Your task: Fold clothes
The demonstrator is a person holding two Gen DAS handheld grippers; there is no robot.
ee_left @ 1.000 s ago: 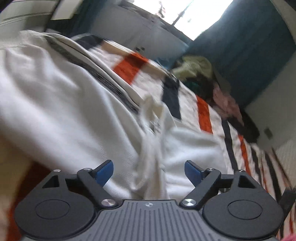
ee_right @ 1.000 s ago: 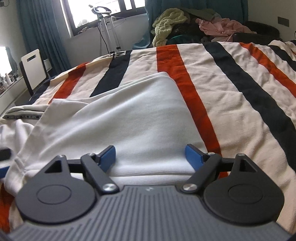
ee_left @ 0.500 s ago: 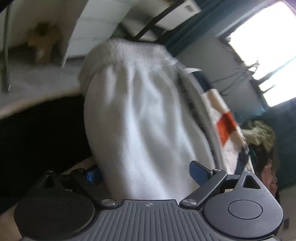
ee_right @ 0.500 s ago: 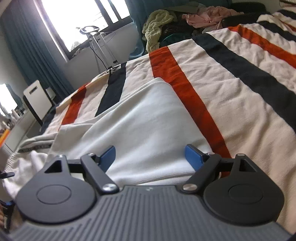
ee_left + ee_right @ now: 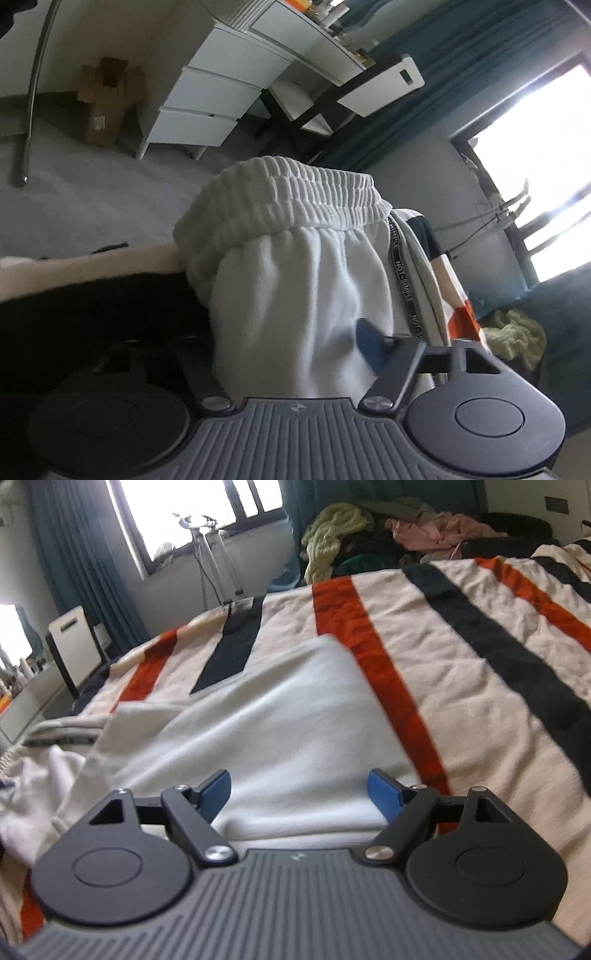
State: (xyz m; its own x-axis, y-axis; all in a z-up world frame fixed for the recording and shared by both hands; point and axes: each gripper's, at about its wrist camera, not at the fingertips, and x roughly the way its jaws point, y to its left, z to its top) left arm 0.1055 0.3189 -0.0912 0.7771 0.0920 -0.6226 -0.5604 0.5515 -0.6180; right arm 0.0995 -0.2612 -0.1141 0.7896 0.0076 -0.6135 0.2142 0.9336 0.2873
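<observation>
White sweatpants (image 5: 295,280) lie on the striped bed. Their ribbed elastic waistband (image 5: 288,199) hangs over the bed's edge in the left wrist view. My left gripper (image 5: 291,354) has its fingers wide apart with the waist cloth bunched between them; the left finger is hidden behind the cloth. In the right wrist view the folded pant leg (image 5: 280,723) lies flat on the bedspread. My right gripper (image 5: 299,794) is open just above the leg's near edge and holds nothing.
The striped cream, orange and black bedspread (image 5: 461,657) covers the bed. A heap of clothes (image 5: 388,528) lies at the far end. White drawers (image 5: 207,99), a chair (image 5: 332,96) and a cardboard box (image 5: 107,99) stand on the grey floor beside the bed.
My left gripper has swung from over the bed to the bed's edge and now faces the waistband and the floor. My right gripper has stayed open over the pant leg, shifting slightly.
</observation>
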